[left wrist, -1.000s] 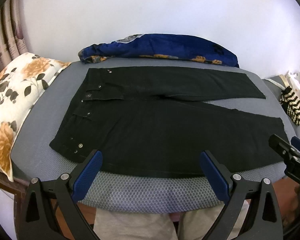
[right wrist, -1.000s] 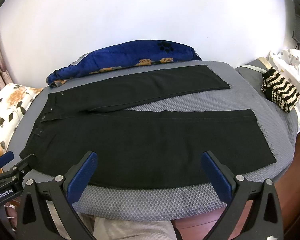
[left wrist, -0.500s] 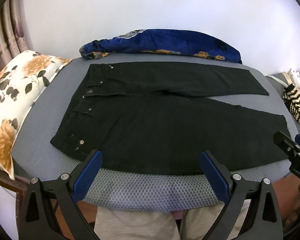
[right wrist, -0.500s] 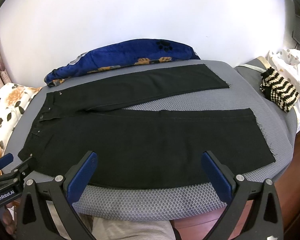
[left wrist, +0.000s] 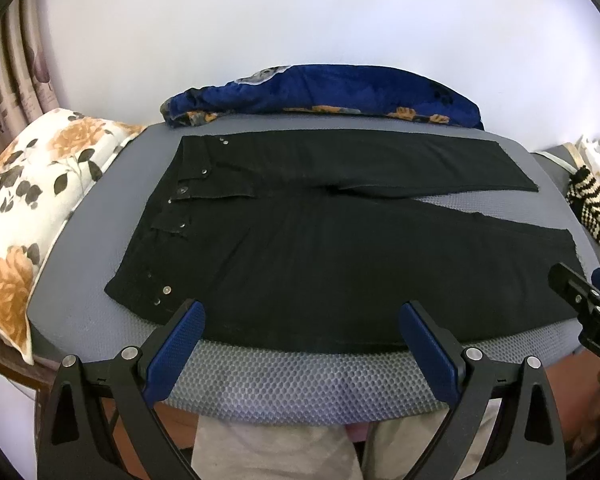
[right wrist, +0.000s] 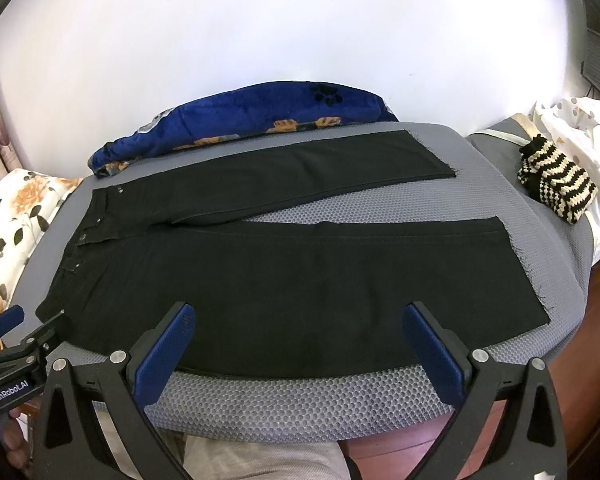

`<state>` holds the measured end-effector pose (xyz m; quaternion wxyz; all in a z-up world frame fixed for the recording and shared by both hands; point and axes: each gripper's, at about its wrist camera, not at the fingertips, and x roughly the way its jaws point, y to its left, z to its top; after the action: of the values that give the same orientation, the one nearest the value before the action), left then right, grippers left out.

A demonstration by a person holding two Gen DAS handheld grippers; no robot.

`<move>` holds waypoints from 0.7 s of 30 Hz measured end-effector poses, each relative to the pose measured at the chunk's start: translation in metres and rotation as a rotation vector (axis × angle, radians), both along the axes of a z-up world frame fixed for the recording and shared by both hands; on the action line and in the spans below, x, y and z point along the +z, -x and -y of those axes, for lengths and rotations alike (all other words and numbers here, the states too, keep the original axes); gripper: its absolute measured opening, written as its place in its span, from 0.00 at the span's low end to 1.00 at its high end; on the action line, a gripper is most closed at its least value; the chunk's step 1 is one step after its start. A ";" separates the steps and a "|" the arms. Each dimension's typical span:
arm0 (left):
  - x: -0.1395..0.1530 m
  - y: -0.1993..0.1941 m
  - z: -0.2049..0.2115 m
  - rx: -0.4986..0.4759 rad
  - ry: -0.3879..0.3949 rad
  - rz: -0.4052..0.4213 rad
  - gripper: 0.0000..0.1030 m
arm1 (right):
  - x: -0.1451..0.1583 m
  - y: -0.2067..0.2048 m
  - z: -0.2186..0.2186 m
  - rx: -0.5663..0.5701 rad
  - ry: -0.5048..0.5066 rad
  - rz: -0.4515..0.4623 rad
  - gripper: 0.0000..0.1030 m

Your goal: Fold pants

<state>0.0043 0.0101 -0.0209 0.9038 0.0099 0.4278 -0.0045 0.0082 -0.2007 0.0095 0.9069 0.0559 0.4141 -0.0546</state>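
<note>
Nearest to us, our left gripper (left wrist: 302,330) and right gripper (right wrist: 298,332) both hang at the near edge of the grey mesh pad (left wrist: 300,384), each spread wide with its blue-padded fingers apart and nothing between them. Neither touches the cloth; the fingertips sit just above the near hem line of the fabric. Each gripper shows at the edge of the other's view, the right gripper low on the right and the left gripper low on the left, both level and pointing forward over the pad.

Beyond them the black pants (right wrist: 284,280) lie flat on the pad, long axis running left to right. The waistband (left wrist: 168,216) with its metal studs points left; the two legs reach right and spread apart there, the near leg wide and close to us, the far leg narrower.

Farther off, a floral pillow (left wrist: 32,200) lies at the left, a striped knit piece (right wrist: 556,186) at the right, and a blue blanket (right wrist: 252,120) lies against the white wall.
</note>
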 end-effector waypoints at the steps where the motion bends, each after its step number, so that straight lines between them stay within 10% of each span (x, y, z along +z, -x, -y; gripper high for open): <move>1: 0.000 0.000 0.000 0.002 -0.004 0.002 0.94 | 0.001 0.001 0.000 -0.001 0.001 0.004 1.00; 21: 0.003 0.002 0.002 0.008 -0.008 0.016 0.94 | 0.004 0.000 -0.003 0.000 0.006 0.030 1.00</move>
<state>0.0027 0.0080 -0.0182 0.9071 0.0119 0.4207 0.0009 0.0078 -0.1973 0.0131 0.9130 0.0538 0.4005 -0.0552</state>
